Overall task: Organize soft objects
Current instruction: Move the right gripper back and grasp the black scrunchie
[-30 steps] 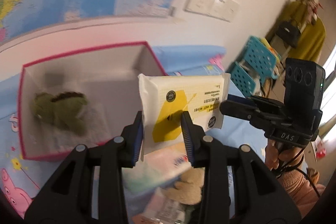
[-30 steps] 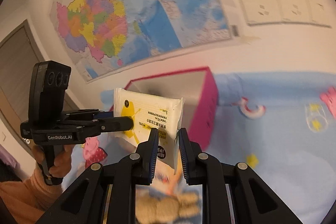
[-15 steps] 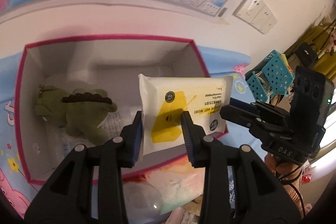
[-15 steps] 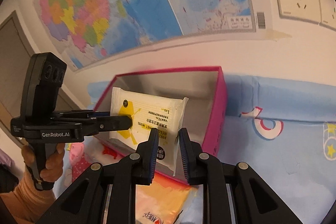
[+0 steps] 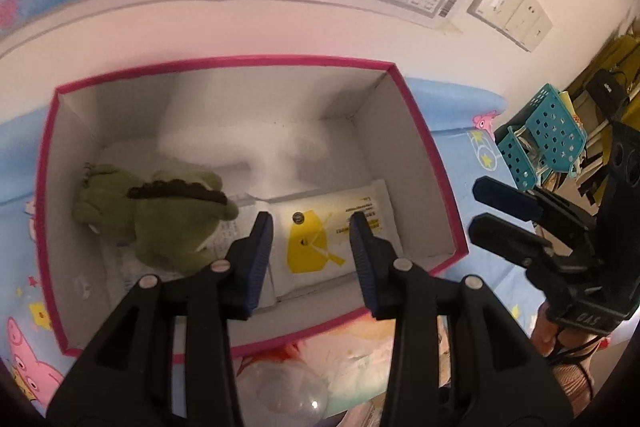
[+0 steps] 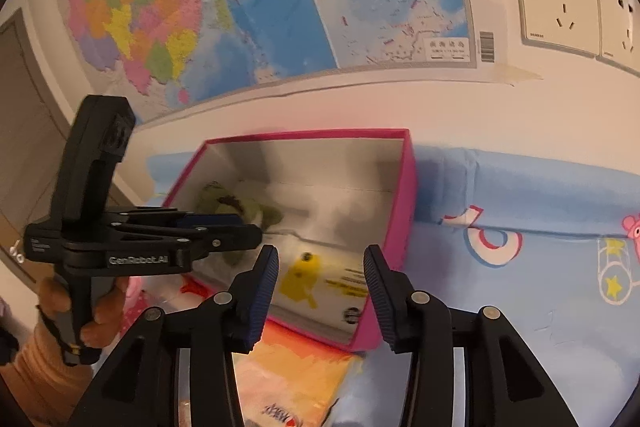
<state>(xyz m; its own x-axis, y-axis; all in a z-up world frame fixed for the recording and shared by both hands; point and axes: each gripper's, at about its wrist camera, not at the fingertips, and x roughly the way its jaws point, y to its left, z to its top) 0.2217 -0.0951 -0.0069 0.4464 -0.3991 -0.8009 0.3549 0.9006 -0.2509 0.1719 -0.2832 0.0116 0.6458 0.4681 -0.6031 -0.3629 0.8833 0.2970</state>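
The white and yellow wipes pack (image 5: 332, 239) lies flat on the floor of the pink-rimmed box (image 5: 224, 61), to the right of a green plush dinosaur (image 5: 160, 219). My left gripper (image 5: 312, 255) hangs above the pack with its jaws opening, and the pads are clear of it. The right gripper (image 5: 478, 207) sits just outside the box's right wall. In the right wrist view my right gripper (image 6: 322, 283) has its jaws opening with nothing between them. Below it the pack (image 6: 340, 291) rests in the box (image 6: 308, 135) beside the dinosaur (image 6: 224, 203). The left gripper (image 6: 244, 229) reaches in from the left.
The box stands on a blue cartoon bedsheet (image 6: 520, 307) against a wall with a map and sockets (image 6: 556, 3). An orange packet (image 6: 288, 379) and clear-wrapped soft items (image 5: 320, 375) lie in front of the box. A teal basket (image 5: 548, 143) is at the right.
Both grippers carried the wipes pack over the box while shut on it, then opened. The pack has dropped out of them onto the box floor.
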